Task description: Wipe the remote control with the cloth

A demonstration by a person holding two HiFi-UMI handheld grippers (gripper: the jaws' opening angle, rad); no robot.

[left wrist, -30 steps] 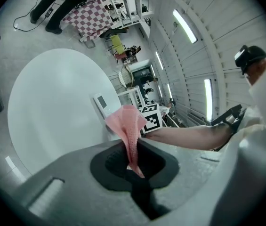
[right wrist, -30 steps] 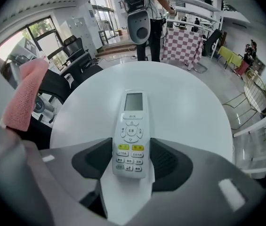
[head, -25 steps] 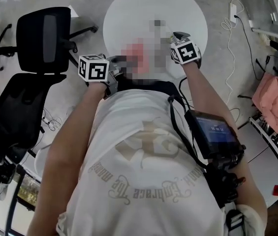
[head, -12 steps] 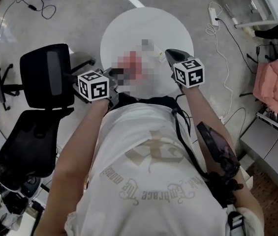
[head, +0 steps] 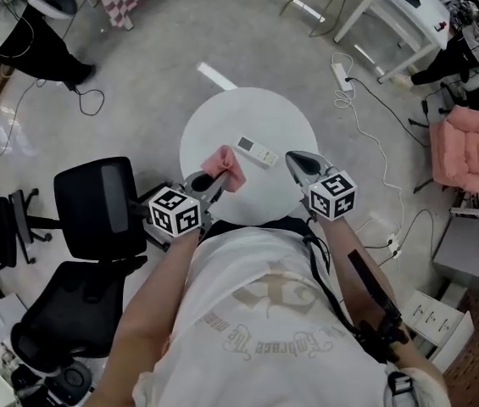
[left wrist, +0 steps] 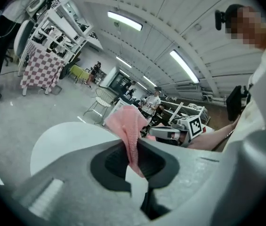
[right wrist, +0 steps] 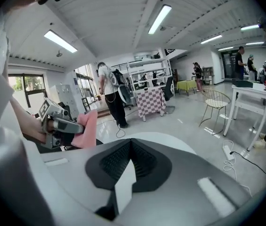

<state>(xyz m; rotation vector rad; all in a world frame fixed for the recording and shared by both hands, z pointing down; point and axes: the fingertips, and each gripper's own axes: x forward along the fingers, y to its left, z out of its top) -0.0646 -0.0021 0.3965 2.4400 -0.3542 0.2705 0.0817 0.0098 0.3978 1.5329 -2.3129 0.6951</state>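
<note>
The left gripper (head: 216,179) pinched the cloth (head: 225,165) in its fingers; the right gripper (head: 293,158), fingers just closed, held nothing. The remote control (head: 257,151) lay untouched on the table (head: 222,124), with no wiping apparently under way.

Grey left tongs (head: 214,180), white T-shirt (head: 256,312)

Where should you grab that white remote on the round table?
Probably across its narrow middle, coming straight down from above. The remote control lies flat on the table, long and thin, so its long side edges are what jaws can pinch.
</note>
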